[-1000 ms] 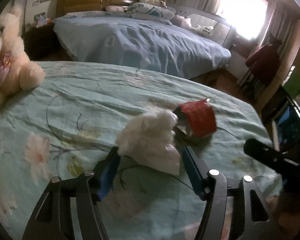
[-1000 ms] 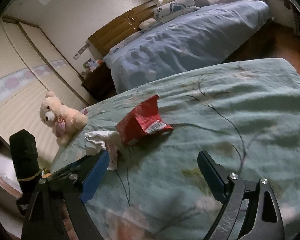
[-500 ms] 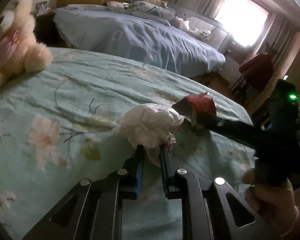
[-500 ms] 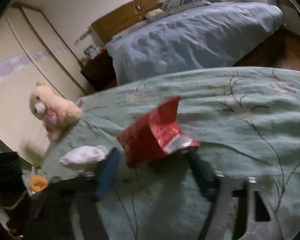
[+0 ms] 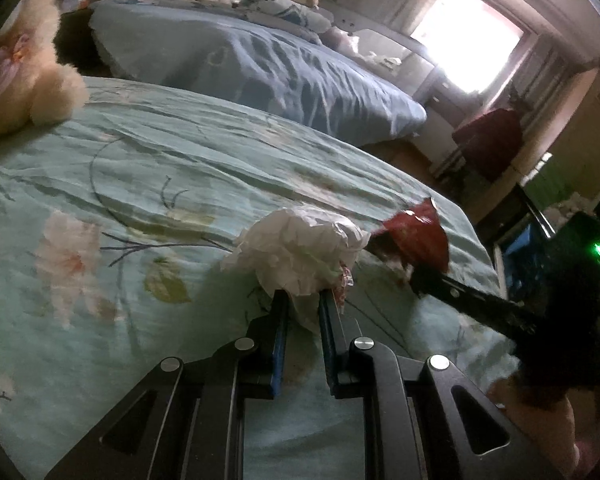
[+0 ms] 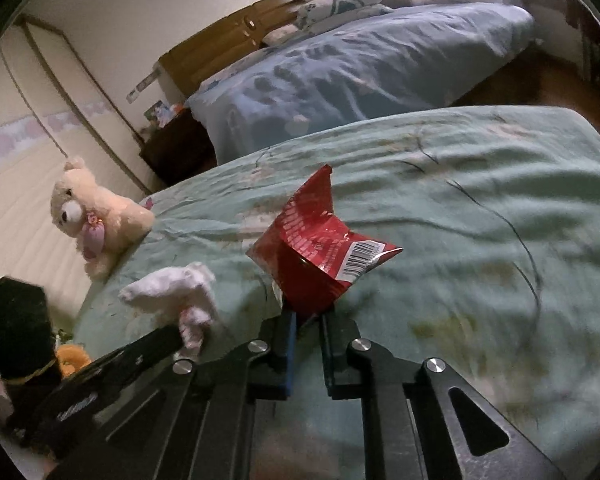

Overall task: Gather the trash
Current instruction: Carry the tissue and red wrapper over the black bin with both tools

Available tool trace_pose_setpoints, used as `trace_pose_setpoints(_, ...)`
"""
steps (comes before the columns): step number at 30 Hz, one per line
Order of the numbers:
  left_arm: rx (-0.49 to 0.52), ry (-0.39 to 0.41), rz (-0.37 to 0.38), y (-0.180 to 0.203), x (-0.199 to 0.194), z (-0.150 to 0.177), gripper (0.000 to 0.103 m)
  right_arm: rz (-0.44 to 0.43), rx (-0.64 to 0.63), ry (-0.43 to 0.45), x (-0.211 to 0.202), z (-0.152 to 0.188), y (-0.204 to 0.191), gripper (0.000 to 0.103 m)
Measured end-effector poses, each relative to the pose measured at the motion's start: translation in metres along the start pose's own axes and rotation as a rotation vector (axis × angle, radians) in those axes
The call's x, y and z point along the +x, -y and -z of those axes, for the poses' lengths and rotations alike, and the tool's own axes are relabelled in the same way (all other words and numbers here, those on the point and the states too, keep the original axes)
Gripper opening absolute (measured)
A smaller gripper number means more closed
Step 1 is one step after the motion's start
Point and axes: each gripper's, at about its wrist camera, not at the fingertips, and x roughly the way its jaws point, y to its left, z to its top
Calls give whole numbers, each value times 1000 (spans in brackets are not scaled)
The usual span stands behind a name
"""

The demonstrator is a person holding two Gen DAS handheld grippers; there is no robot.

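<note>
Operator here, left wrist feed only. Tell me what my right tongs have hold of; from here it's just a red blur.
Observer: The right tongs are shut on the red wrapper, pinched at its lower edge.
Operator: Describe the wrapper.
Observer: Crumpled, torn open, with a barcode on a white panel.
Operator: Check the left tongs.
Observer: The left tongs are shut on the white tissue.

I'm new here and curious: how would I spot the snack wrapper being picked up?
Find the green floral bedspread. Above its near edge, the right tongs pinch a crumpled red foil wrapper. Unlike the white crumpled tissue beside it, it is shiny with a barcode.
</note>
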Motion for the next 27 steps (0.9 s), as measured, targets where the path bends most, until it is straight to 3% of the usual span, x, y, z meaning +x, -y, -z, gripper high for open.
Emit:
trace_pose_setpoints(9,33,-21,37,27,-2,13,14,51,20,52,-57,32,19,9)
trace_pose_setpoints(17,95,-51,70,77,0,42,14,89,51,89,-103,55,48,9)
trace_pose_setpoints(27,178,-73,56,125,3,62,14,95,74,124,-142,74,76,9)
